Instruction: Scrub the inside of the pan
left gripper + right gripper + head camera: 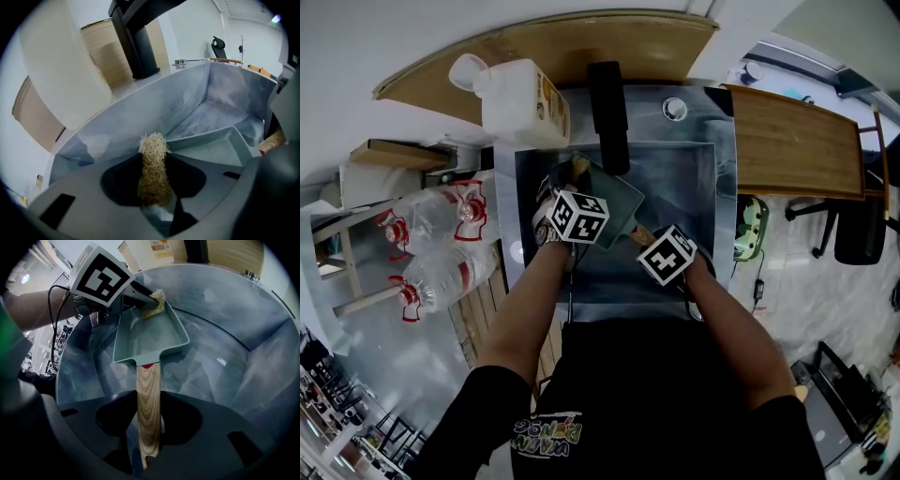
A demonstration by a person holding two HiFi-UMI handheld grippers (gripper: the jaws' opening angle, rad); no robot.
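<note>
Right tool clamps the wooden handle of the square pan. Left tool pinches a loofah scrubber at its 11 o'clock rim corner, sink walls near all round.

i look down on a steel sink set beside a wooden counter, with a black tap and a white jug behind it. water bottles lie at the left, a black office chair stands on the pale floor at the right, and the wall is white.
</note>
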